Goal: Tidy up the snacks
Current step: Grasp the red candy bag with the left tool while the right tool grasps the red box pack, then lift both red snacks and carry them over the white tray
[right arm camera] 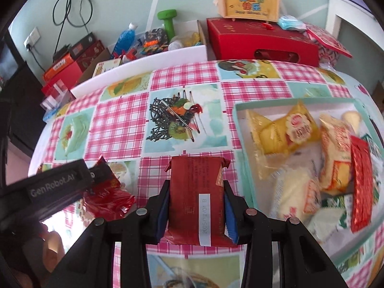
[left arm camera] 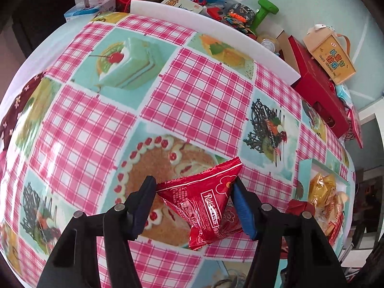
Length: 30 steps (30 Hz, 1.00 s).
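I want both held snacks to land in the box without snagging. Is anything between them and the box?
Nothing visible blocks either path. The right gripper holds a dark red packet, with bare tablecloth up to the teal box. The left gripper holds a red packet; the box lies to its right, tablecloth between.

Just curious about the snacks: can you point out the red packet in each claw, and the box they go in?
Shiny red packet (left arm camera: 206, 206): left wrist view, front face.
Dark red packet (right arm camera: 195, 199): right wrist view, back face.
Snack box (right arm camera: 242, 129): right wrist view, left rim.
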### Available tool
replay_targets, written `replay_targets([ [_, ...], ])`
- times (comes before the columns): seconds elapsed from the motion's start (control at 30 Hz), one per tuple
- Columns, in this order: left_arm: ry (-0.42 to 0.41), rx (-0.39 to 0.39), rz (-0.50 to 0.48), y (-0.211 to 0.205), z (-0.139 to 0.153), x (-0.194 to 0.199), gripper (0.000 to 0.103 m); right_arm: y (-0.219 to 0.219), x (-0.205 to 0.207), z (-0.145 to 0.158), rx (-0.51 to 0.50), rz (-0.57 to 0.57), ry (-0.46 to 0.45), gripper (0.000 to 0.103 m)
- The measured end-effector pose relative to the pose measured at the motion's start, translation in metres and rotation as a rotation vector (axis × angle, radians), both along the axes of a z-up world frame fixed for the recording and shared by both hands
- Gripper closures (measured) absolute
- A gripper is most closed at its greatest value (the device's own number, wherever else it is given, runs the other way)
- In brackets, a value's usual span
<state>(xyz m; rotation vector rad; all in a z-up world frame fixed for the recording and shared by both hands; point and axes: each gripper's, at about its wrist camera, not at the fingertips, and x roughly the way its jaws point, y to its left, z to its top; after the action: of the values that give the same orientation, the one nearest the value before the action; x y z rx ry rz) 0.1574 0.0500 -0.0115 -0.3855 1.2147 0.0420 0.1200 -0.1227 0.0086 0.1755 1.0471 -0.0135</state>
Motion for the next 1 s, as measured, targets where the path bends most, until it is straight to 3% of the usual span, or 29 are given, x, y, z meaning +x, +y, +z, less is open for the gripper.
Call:
replay_targets([
  [0.43,-0.004,-0.033,-0.035,-0.004,0.001,-0.016,0.039,-0.012,-0.025,0.011,0.009,-0.032,0.001,0.061],
  [0.7,-0.101,-0.038,-0.071,-0.014,0.039,-0.031,0.039,-0.023,-0.031,0.036,0.003,-0.05,-0.074,0.061],
  [1.0,-0.134,-0.067,-0.139,-0.035,0.064,-0.013,0.039,-0.048,-0.034,0.043,-0.015,-0.095,-0.081,0.061],
])
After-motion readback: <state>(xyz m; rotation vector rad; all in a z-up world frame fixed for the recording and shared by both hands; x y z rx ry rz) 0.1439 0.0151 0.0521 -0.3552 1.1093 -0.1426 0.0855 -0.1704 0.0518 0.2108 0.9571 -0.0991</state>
